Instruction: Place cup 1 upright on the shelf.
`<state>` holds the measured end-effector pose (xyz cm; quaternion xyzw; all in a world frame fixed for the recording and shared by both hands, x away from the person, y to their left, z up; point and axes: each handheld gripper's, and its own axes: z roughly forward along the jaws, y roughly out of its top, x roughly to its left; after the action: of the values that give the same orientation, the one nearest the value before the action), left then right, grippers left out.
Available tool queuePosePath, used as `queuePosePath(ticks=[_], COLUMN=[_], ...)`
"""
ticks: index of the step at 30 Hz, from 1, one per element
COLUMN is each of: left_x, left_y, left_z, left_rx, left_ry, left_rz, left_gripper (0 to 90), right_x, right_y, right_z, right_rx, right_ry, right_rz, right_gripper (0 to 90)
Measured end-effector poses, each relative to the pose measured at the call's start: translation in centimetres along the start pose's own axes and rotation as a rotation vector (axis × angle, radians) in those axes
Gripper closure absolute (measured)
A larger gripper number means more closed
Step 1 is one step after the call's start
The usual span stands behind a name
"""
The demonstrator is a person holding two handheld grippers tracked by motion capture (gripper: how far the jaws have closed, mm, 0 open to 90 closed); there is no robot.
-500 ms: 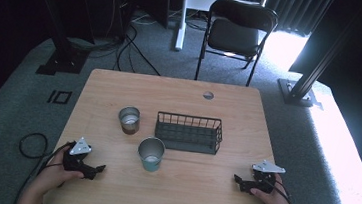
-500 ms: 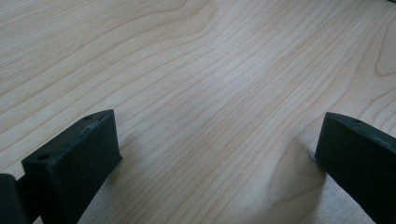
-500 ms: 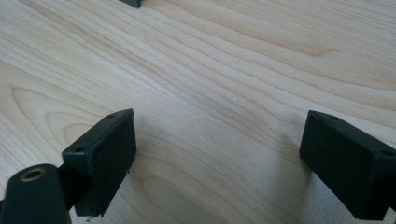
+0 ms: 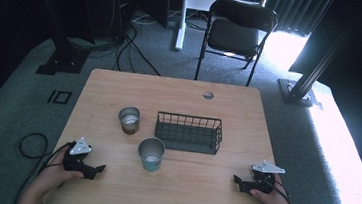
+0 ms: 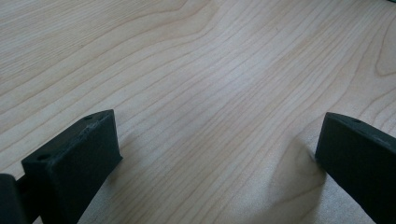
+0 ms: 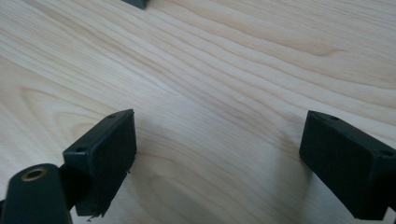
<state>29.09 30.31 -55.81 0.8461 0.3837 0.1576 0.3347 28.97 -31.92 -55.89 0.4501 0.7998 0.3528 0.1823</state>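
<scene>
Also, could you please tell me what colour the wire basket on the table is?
The wire basket is black, seen best in the high view.

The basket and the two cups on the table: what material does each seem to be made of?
The basket looks like dark coated metal wire, since its walls are an open grid of thin bars. Both cups look like metal: grey, with a dull shine and pale glints inside. The table shows light wood grain, solid wood or laminate, I cannot tell.
</scene>
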Motion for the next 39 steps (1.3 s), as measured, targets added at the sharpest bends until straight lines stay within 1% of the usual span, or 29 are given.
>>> queuePosePath(ticks=[1,4,5,6,7,12,13,14,16,17,19,23,25,27,31,33,36,37,39], left_x=[0.0,0.0,0.0,0.0,0.0,0.0,0.0,0.0,0.0,0.0,0.0,0.0,0.0,0.0,0.0,0.0,0.0,0.0,0.0], left_y=[0.0,0.0,0.0,0.0,0.0,0.0,0.0,0.0,0.0,0.0,0.0,0.0,0.0,0.0,0.0,0.0,0.0,0.0,0.0], left_z=[0.0,0.0,0.0,0.0,0.0,0.0,0.0,0.0,0.0,0.0,0.0,0.0,0.0,0.0,0.0,0.0,0.0,0.0,0.0], left_rx=[0.0,0.0,0.0,0.0,0.0,0.0,0.0,0.0,0.0,0.0,0.0,0.001,0.0,0.0,0.0,0.0,0.0,0.001,0.001], left_ry=[0.0,0.0,0.0,0.0,0.0,0.0,0.0,0.0,0.0,0.0,0.0,0.0,0.0,0.0,0.0,0.0,0.0,0.0,0.0], left_rz=[0.0,0.0,0.0,0.001,0.0,0.0,0.0,0.0,0.0,0.0,0.0,0.0,0.0,0.0,0.0,0.0,0.0,0.0,0.001], left_gripper=[0.3,0.3,0.3,0.3,0.3,0.3,0.3,0.3,0.3,0.3,0.3,0.3,0.3,0.3,0.3,0.3,0.3,0.3,0.3], right_x=[0.0,0.2,0.6,0.6,1.0,1.4,1.7,1.7,2.0,2.3,2.4,3.2,3.3,3.6,4.2,4.7,5.0,5.4,5.5], right_y=[0.0,0.0,0.0,0.0,0.0,0.2,0.3,0.3,0.4,0.6,0.7,1.2,1.3,1.5,1.8,2.1,2.4,2.6,2.6], right_z=[0.0,0.0,0.0,0.0,0.0,0.1,0.2,0.2,0.2,0.2,0.2,0.3,0.3,0.3,0.5,0.6,0.8,0.9,1.0], right_rx=[-0.003,0.0,0.006,0.006,0.002,-0.001,0.0,0.0,-0.005,-0.009,-0.013,-0.024,-0.027,-0.036,-0.044,-0.049,-0.049,-0.053,-0.053], right_ry=[0.005,0.007,0.022,0.022,0.035,0.043,0.046,0.046,0.054,0.066,0.068,0.092,0.095,0.115,0.131,0.147,0.155,0.162,0.166], right_rz=[0.007,-0.007,-0.025,-0.025,-0.029,-0.031,-0.044,-0.044,-0.048,-0.057,-0.06,-0.072,-0.072,-0.084,-0.089,-0.099,-0.106,-0.113,-0.119], right_gripper=[10.8,10.8,10.9,10.9,10.9,10.9,10.9,10.9,10.9,10.9,10.9,10.9,10.9,10.9,10.9,10.9,10.9,10.9,10.9])
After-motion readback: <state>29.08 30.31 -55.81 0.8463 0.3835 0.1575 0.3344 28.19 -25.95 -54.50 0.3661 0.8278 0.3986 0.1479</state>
